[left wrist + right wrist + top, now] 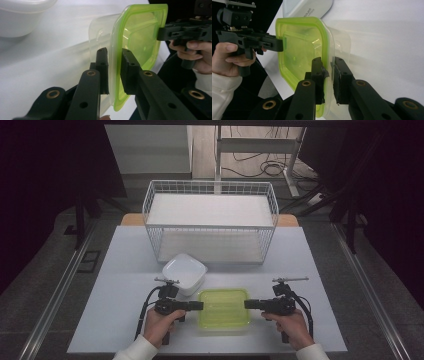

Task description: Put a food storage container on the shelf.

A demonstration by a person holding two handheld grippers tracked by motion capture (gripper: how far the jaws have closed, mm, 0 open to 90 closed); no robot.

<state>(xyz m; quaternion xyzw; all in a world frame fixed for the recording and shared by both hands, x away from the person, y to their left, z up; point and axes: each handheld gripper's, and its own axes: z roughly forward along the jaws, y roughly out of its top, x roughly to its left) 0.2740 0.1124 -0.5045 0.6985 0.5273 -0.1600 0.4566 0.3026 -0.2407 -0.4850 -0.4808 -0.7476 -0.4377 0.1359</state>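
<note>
Left gripper [199, 306] pinches the left rim of the clear rectangular plastic box with lime-green lid [223, 308], which lies on the white table [120, 270] between both hands, long axis left to right; right gripper [248, 304] pinches the opposite rim.

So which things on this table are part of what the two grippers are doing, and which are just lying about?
In the job:
- green lid on its clear container
- left gripper, at the lid's left rim
- right gripper, at its right rim

Lying about:
- white container, upside down behind the lid
- wire basket at the back of the table
</note>
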